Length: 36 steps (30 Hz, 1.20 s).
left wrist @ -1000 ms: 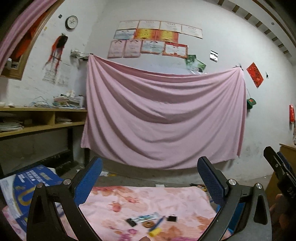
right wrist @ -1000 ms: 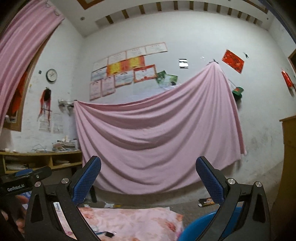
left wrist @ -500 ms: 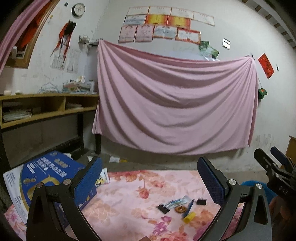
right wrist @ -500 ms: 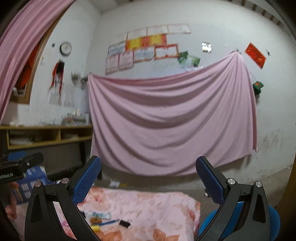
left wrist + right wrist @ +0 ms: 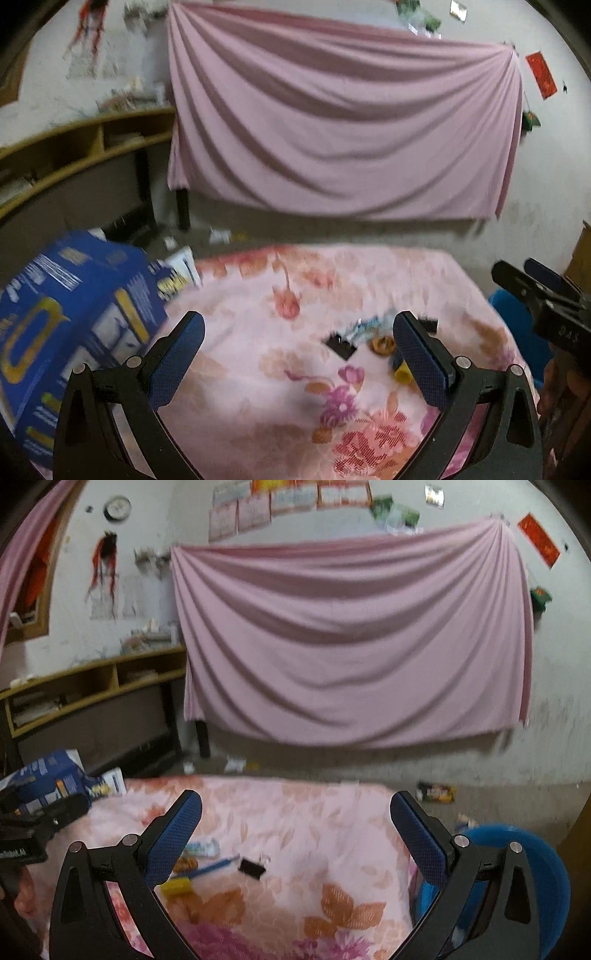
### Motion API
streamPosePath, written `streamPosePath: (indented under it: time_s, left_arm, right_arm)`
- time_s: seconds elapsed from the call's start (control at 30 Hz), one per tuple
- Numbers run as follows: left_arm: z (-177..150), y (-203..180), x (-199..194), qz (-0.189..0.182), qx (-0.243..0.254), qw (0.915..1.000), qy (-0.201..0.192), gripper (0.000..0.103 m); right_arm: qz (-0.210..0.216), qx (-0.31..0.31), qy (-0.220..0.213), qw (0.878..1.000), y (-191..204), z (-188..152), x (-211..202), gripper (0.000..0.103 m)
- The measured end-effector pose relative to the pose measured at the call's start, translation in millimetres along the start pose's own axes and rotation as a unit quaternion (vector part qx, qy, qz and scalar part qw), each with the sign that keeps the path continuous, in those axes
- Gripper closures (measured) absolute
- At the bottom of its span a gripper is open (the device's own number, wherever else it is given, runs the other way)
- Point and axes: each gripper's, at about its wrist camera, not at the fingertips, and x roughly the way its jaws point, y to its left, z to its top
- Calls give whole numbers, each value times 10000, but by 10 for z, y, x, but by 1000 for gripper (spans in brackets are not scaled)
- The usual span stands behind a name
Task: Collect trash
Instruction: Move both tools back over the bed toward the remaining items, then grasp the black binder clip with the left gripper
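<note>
Small trash lies on a pink flowered cloth (image 5: 258,369): a black binder clip (image 5: 252,867), a second black clip (image 5: 341,346), a crumpled wrapper (image 5: 201,848), a blue pen (image 5: 214,867), a yellow cap (image 5: 177,889) and a brown round piece (image 5: 383,346). My left gripper (image 5: 295,358) is open and empty above the cloth, left of the pile. My right gripper (image 5: 295,834) is open and empty, with the clip between its fingers in view. A blue bin (image 5: 524,871) stands at the table's right edge.
A blue printed box (image 5: 66,332) stands on the table's left side. A wooden shelf (image 5: 92,686) runs along the left wall. A pink sheet (image 5: 351,646) hangs on the far wall. Litter (image 5: 434,793) lies on the floor beyond the table.
Both views have tilted down and moved closer to the table. The trash pile and blue bin now show larger. Both grippers stay open.
</note>
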Motion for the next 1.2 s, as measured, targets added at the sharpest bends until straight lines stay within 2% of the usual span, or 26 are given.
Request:
streamPosePath:
  time_s: [0.07,0.13,0.23,0.27,0.33,0.37,0.43,0.53,0.6,0.67,0.8,0.87,0.9,1.0,1.1,1.2]
  left_arm:
    - [-28,-9,126,-112,1,9996,277,11]
    - [-29,-14,217,-242,5,9985,495,22]
    - [-43,-28,362,-450,10,9956,820,31]
    - [-50,-29,411,-515,4,9945,914,37]
    - [-52,-32,504,-628,-22,9918,1116,45]
    - [-52,-33,554,-699,-39,9899,1234,49]
    - [-40,-36,610,-772,-53,9880,1340,53]
    - [-6,-58,675,-874,15,9869,1358,53]
    - [8,-97,720,-944,126,9856,1397,53]
    - [12,-130,761,-994,214,9839,1470,59]
    - [3,-159,802,-1101,313,9812,1552,62]
    - [1,-160,814,-1142,336,9803,1578,71]
    - [-3,-167,828,-1146,366,9798,1598,72]
    - [-15,-221,845,-1065,573,9794,1618,79]
    - [-35,-268,836,-1002,753,9791,1600,79]
    - [-48,-285,819,-960,778,9801,1551,79]
  right_arm:
    - [59,80,247,9996,-17,-14,96,7]
    - [133,128,550,9983,-16,-33,206,17]
    - [246,109,1040,9942,-9,-77,385,21]
    - [307,95,1193,9923,-1,-96,438,22]
    - [374,73,1470,9884,9,-155,536,29]
    - [379,60,1584,9866,15,-173,574,36]
    - [447,76,1763,9833,31,-205,643,39]
    - [559,161,1943,9792,16,-236,725,41]
    - [624,164,2060,9764,28,-244,791,49]
    - [679,116,2210,9728,54,-266,867,50]
    - [753,-28,2459,9664,112,-305,971,52]
    - [799,-78,2577,9629,135,-325,1009,54]
    - [820,-88,2635,9611,140,-339,1027,56]
    - [805,-57,2684,9599,122,-348,1044,64]
    - [796,-19,2695,9597,100,-346,1044,76]
    - [823,-17,2678,9599,102,-347,1036,77]
